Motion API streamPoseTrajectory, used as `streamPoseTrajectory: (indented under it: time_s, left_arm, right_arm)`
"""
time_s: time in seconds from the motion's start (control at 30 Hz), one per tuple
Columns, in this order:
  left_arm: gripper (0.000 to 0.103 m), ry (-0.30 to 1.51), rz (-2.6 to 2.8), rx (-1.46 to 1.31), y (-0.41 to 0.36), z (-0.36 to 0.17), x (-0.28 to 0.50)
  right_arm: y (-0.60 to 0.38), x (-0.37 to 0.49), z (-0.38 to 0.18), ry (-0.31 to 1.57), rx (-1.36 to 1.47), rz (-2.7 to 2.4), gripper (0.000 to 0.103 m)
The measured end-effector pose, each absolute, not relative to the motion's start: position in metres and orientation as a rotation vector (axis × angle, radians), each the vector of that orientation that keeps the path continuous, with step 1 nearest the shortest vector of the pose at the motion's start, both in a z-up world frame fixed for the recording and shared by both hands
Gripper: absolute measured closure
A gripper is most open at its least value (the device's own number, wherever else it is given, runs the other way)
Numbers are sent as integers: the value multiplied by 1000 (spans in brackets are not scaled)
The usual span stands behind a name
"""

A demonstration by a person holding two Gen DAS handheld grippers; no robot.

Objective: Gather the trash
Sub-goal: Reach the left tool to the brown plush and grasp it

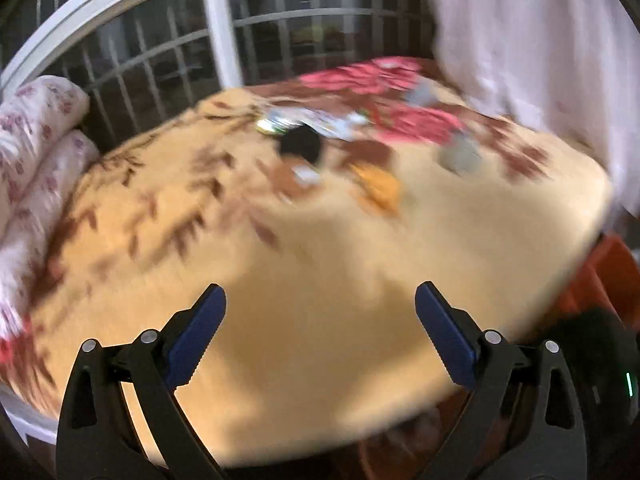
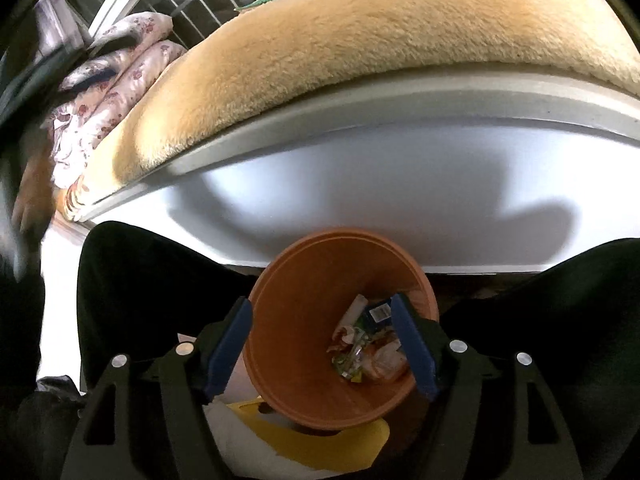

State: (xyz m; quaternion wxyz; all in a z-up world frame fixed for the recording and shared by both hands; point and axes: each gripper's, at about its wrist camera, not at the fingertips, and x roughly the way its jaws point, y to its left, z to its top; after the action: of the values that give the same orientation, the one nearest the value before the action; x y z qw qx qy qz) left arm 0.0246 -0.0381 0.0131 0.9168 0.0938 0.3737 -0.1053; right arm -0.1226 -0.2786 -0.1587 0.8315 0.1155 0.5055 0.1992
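Right wrist view looks down into an orange bin [image 2: 340, 292] that stands on the floor against the white bed frame [image 2: 400, 184]. The right hand-held gripper [image 2: 322, 344] hangs over the bin's mouth with its blue pads spread apart and nothing between them. At the bottom of the bin lies a heap of trash [image 2: 370, 344]: crumpled wrappers, a clear plastic piece and a small dark carton with a barcode. Dark trouser legs [image 2: 144, 276] stand on both sides of the bin, and a yellow and white bag [image 2: 304, 440] lies on the floor just beside its near wall.

Left wrist view, blurred by motion, shows the left hand-held gripper [image 1: 320, 332] above the near edge of the bed, its jaws wide apart and empty. More litter [image 1: 320, 148] lies well ahead of it on the tan blanket [image 1: 320, 264]: a black round thing, an orange wrapper [image 1: 380, 188], a grey lump [image 1: 460, 156] and pale packets beside a pink cloth [image 1: 400, 96]. Bare blanket lies between the gripper and these. Floral pillows [image 1: 36, 140] are stacked at the left edge of the bed, a barred window [image 1: 168, 56] runs behind it, and a pale curtain [image 1: 540, 40] hangs at the right.
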Motion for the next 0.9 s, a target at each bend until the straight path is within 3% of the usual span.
streamPoseTrajectory:
  time_s: [0.17,0.43,0.5,0.53,0.67,0.8,0.9]
  left_arm:
    - [10,886,-117,69,-35,-10,134]
    - [10,994,-49,8,-49,-36,206]
    - [20,1021,-32,17,-52,-46,216]
    - [40,1054,-47,20,-54,-54,220]
    - [70,1009,-66,15,-52,-46,202]
    - [71,926,-86,29,-39,-25,149]
    - [71,862,-97,49,-27,-13,84]
  right_arm:
    - [-280,-123,-162,1058,242,423,27]
    - [-279,-119,-165,1065,238,436,26]
    - [-279,-118,-166,1066,240,441,25]
    - [-279,-118,-167,1065,241,441,25]
    - [-282,-119,-161,1042,246,435,25]
    - [-287,-122,-118,933,221,442,25]
    - [-290,-108,-75,851,240,504,17]
